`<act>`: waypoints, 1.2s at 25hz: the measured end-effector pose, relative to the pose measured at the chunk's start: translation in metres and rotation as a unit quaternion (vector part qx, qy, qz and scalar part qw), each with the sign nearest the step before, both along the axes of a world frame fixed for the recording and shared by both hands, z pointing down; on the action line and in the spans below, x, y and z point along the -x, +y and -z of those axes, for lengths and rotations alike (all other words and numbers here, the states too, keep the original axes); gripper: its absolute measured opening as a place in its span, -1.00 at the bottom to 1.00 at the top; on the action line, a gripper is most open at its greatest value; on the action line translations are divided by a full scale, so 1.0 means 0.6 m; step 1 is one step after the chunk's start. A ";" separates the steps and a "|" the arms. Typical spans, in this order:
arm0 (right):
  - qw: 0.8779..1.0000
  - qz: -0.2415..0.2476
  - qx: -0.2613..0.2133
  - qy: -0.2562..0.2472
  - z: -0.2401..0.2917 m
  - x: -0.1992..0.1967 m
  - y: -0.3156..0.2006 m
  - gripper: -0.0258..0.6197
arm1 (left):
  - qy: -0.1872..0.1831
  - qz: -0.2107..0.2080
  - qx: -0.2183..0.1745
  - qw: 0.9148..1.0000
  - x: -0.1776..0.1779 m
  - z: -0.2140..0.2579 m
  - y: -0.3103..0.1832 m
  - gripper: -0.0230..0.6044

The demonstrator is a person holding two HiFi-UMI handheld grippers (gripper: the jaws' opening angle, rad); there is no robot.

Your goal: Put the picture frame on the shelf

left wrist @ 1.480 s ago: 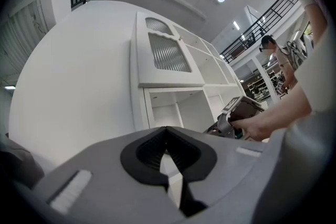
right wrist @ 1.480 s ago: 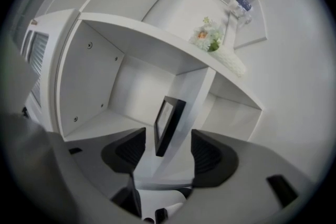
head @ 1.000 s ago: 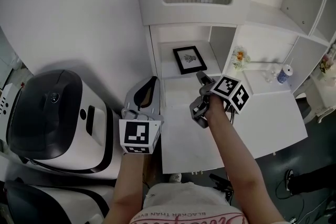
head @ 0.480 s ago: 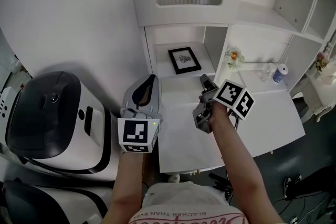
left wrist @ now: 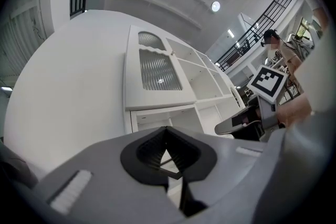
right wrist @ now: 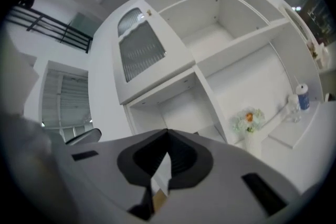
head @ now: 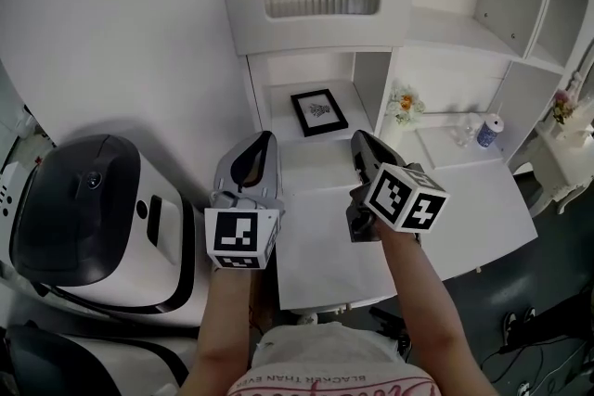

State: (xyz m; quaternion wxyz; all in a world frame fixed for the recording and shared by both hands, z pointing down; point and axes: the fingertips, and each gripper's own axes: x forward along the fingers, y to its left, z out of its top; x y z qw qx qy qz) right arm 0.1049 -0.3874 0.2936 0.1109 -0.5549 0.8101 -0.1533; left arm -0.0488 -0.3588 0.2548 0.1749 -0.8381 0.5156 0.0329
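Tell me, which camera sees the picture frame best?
The head view: the whole frame shows there, sitting in the shelf's nook. In both gripper views the jaws cover that spot, so no frame can be made out.

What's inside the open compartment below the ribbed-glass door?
A black picture frame rests on the compartment floor; whether flat or leaning is unclear. Nothing else shows. The cabinet above covers the compartment's upper back.

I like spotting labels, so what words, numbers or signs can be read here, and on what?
No words read clearly.
Shirt: red print, cut off by the picture's edge, unreadable.
Cubes on the left tongs and right tongs: black-and-white square markers, no words.
Bottle: label too small.
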 end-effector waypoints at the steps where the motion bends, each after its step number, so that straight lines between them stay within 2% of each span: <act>1: 1.000 -0.001 -0.013 0.018 0.008 0.000 0.004 -0.90 | 0.001 0.000 -0.001 1.000 -0.001 0.001 -0.001 -0.90; 7: 0.990 -0.003 -0.068 0.125 0.038 0.002 0.027 -0.90 | 0.002 0.001 -0.002 1.000 -0.002 0.005 -0.004 -0.90; 12: 0.973 -0.015 -0.101 0.207 0.050 -0.003 0.044 -0.90 | 0.004 0.006 -0.005 1.000 0.003 0.010 -0.005 -0.90; 19: 0.949 -0.039 -0.147 0.276 0.079 -0.025 0.073 -0.90 | 0.009 0.012 -0.011 1.000 0.018 0.016 -0.004 -0.90; 22: 0.944 -0.048 -0.152 0.289 0.080 -0.038 0.084 -0.90 | 0.009 0.016 -0.014 1.000 0.024 0.021 -0.002 -0.90; 30: 0.945 -0.063 -0.149 0.284 0.076 -0.078 0.099 -0.90 | 0.022 0.028 -0.013 0.999 0.047 0.022 -0.005 -0.90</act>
